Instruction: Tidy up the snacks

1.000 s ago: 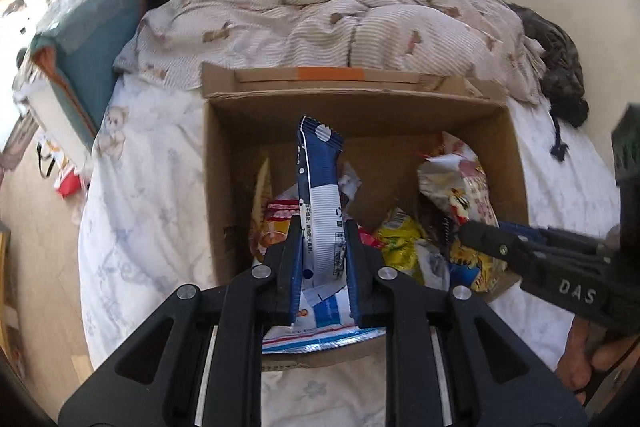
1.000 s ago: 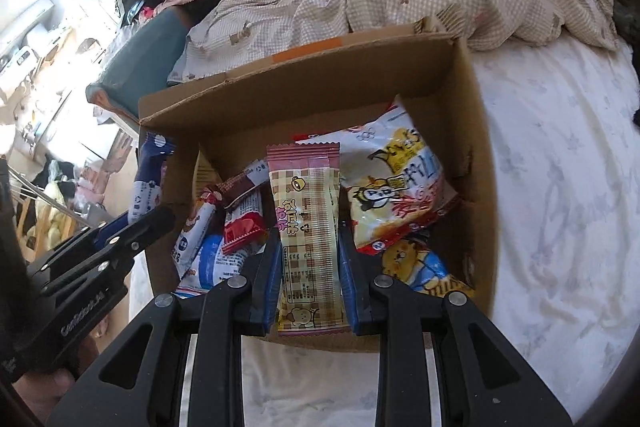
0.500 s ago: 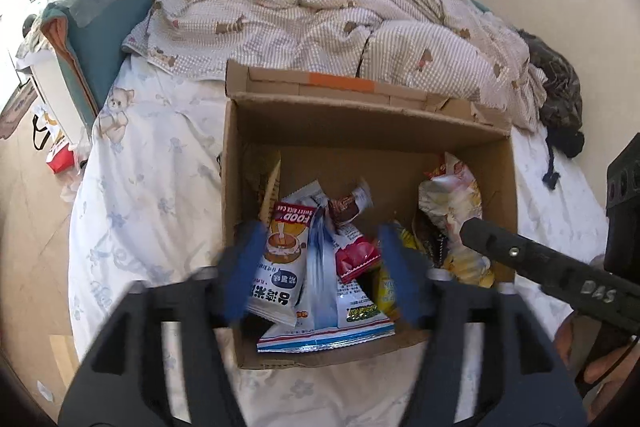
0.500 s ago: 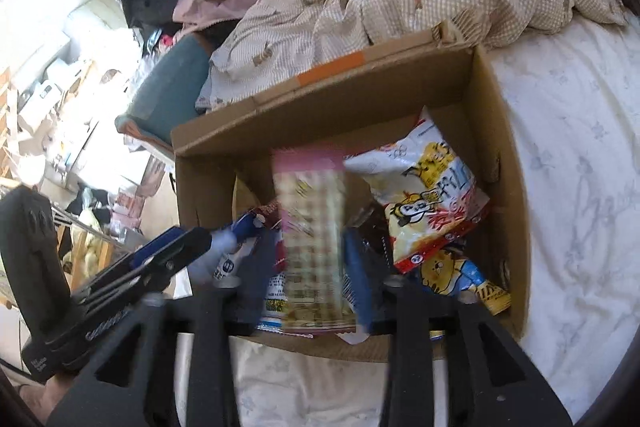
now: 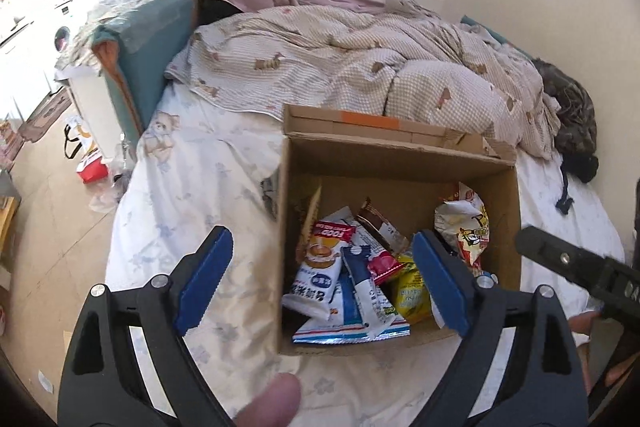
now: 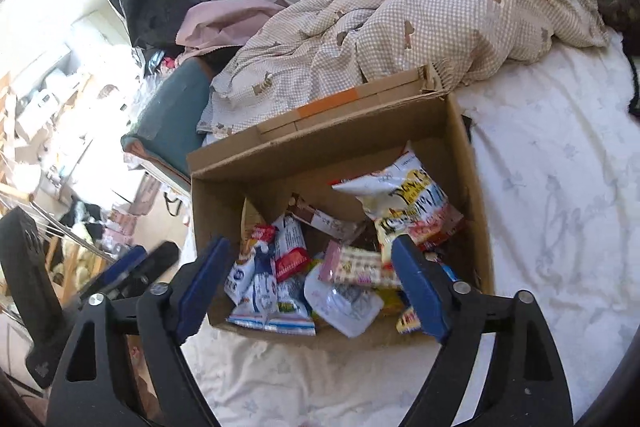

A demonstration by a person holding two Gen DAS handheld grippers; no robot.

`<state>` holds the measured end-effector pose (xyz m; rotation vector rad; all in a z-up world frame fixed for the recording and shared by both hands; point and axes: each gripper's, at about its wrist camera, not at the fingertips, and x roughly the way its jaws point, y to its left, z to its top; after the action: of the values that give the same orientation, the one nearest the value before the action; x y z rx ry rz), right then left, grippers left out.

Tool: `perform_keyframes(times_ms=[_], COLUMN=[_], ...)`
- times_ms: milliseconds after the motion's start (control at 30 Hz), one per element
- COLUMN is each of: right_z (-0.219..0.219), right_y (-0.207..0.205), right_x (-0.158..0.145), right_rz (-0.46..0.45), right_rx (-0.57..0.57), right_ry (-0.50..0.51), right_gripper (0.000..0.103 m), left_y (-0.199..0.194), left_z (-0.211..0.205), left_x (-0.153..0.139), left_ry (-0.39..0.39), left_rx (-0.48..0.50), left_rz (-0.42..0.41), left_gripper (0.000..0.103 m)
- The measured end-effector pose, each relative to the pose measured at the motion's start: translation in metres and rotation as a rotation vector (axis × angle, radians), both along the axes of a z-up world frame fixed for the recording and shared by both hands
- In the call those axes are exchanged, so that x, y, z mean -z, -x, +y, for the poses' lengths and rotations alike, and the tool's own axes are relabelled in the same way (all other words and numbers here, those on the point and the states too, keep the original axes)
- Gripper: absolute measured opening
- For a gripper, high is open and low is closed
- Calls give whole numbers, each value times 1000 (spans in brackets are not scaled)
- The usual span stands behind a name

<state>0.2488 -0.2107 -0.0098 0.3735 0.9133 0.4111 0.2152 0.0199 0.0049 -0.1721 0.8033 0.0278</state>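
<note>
An open cardboard box [image 5: 400,151] stands on the bed with several snack packets inside. My left gripper [image 5: 321,251] hovers above its near left corner, its jaws opening with nothing between the pads. Below it, a blue and white bar [image 5: 362,291] lies on the pile. My right gripper [image 6: 309,259] hangs over the box [image 6: 320,155], its jaws also opening and empty. Under it, a pink and brown checked bar [image 6: 356,267] lies flat among the packets, beside a yellow and white chip bag [image 6: 408,203].
A checked quilt [image 5: 360,67] is heaped behind the box and a teal cushion [image 5: 148,39] lies at the far left. White sheet [image 6: 552,195] spreads to the box's right. A thumb [image 5: 272,403] shows at the bottom edge. The cluttered floor [image 5: 48,195] drops away on the left.
Both grippers opened and let go: the blue and white bar and the checked bar dropped into the box. Both grippers rose and drew back from it.
</note>
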Motion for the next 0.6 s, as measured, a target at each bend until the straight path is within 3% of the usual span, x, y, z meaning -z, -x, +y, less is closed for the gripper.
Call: perform_keyframes(times_ms=[67,200,600], right_z=[-1,-4,-21], right_y=[13,40,108], right_x=[-8,-20,-25], right_rz=[-22,-61,-82], right_rx=[7,-6,52], right_ry=[22,58,85], right_gripper=[98,99,102], left_y=[10,33,98], left_z=[3,5,27], left_x=[-8,-20,-18], left_ry=[-3,-48,-34], left_rx=[12,16,-5], left_rz=[-24,-56,5], left_gripper=[89,89,90])
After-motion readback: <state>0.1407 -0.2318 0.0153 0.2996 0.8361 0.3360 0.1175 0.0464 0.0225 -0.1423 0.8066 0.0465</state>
